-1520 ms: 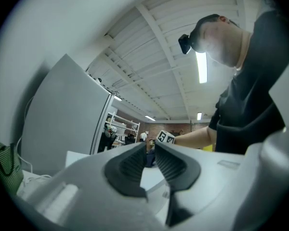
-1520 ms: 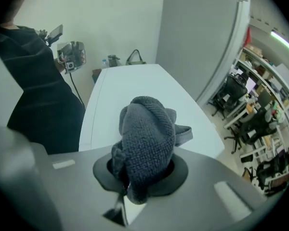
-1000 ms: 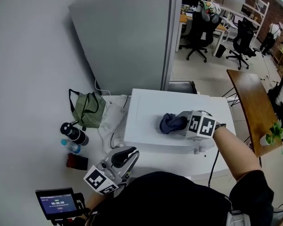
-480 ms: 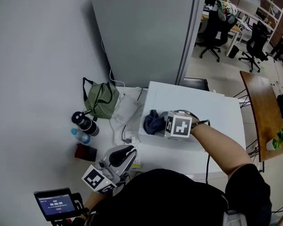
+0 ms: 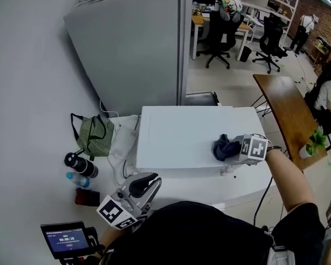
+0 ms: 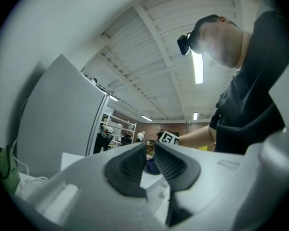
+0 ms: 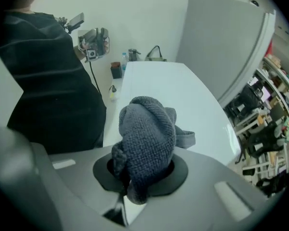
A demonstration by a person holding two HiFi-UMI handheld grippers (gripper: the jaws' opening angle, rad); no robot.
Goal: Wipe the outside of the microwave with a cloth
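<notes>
The white microwave (image 5: 176, 139) shows its flat top in the head view. A dark blue-grey knitted cloth (image 5: 225, 147) lies pressed on that top near its front right corner. My right gripper (image 5: 235, 149) is shut on the cloth (image 7: 147, 134), which bulges out from between its jaws (image 7: 142, 173) over the white top (image 7: 168, 83). My left gripper (image 5: 145, 185) hangs low at the front left, off the microwave. Its jaws (image 6: 150, 159) stand almost together with nothing between them.
A tall grey cabinet (image 5: 135, 48) stands behind the microwave. On the floor to the left are a green striped bag (image 5: 91, 134), a black bottle (image 5: 80, 164), a water bottle (image 5: 77, 179) and a white bag (image 5: 120, 139). A wooden table (image 5: 281, 109) is at the right.
My right gripper carried the cloth across the microwave top, first to the left edge, then over to the right front corner. The left gripper stayed put.
</notes>
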